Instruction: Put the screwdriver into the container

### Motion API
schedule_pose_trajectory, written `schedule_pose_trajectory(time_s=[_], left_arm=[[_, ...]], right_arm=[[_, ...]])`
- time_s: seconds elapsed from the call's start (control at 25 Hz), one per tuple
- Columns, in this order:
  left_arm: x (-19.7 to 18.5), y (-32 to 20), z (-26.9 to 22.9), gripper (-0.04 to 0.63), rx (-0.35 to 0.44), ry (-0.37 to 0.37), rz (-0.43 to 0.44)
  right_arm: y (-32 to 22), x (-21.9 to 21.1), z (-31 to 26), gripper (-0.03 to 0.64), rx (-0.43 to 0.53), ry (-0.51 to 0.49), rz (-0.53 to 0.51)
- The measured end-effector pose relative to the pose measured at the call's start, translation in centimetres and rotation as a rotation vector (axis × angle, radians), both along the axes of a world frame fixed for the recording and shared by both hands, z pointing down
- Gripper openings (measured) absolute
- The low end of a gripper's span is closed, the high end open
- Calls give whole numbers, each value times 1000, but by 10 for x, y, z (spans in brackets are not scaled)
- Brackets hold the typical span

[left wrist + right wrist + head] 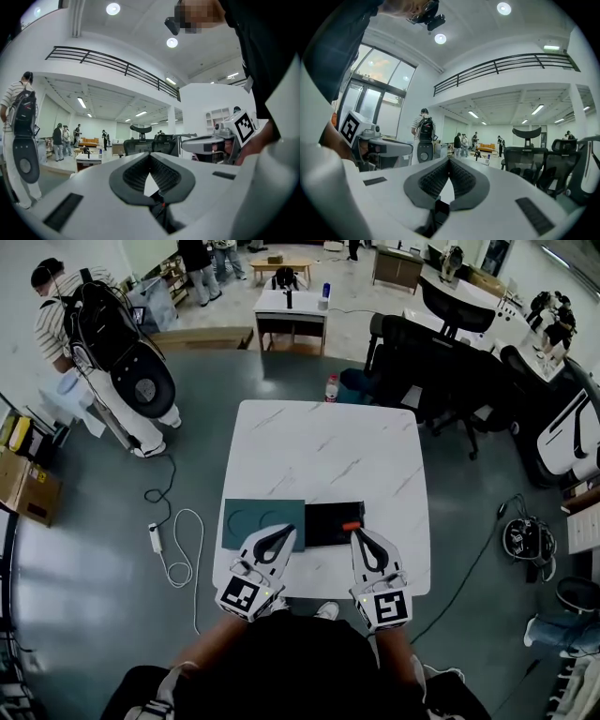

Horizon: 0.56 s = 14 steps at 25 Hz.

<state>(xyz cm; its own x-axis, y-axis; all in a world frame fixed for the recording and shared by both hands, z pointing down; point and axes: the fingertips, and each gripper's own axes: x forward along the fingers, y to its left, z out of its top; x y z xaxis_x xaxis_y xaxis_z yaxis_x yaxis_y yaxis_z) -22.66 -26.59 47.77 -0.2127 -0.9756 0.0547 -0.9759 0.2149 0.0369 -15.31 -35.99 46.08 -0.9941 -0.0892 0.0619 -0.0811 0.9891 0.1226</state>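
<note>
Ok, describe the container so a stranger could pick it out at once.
Find the white marble table. At its near edge two dark rectangles lie side by side; the container is the black one on the right, beside the teal mat.

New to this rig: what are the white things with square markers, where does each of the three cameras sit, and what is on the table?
No robot here: a person holds a white two-jaw tool in each hand, the left gripper and the right gripper; the marker cubes belong to them. The head view comes from a camera on the person's head and looks down on the white marble-patterned table. The other two come from cameras riding on each gripper, looking along its jaws into the room. On the table lie a flat dark green mat and a black rectangular container, with a small orange piece on it, probably the screwdriver's handle. Both pairs of jaws are closed, tip to tip, with nothing between them.
</note>
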Motion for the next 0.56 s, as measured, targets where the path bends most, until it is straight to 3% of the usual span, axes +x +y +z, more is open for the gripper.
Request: schedule_pose_trajectory(time_s=[0.12,0.36,0.56], left_arm=[[-4,5,-3,5,11,-30,-1],[2,12,6,5,-20,26,-6],[-3,16,3,5,-3,-24,-8]], right_arm=[[5,-2,1,23,3,7,-4],[13,-5,11,23,19,60,-21],[18,-8,11,23,31,69,-32]])
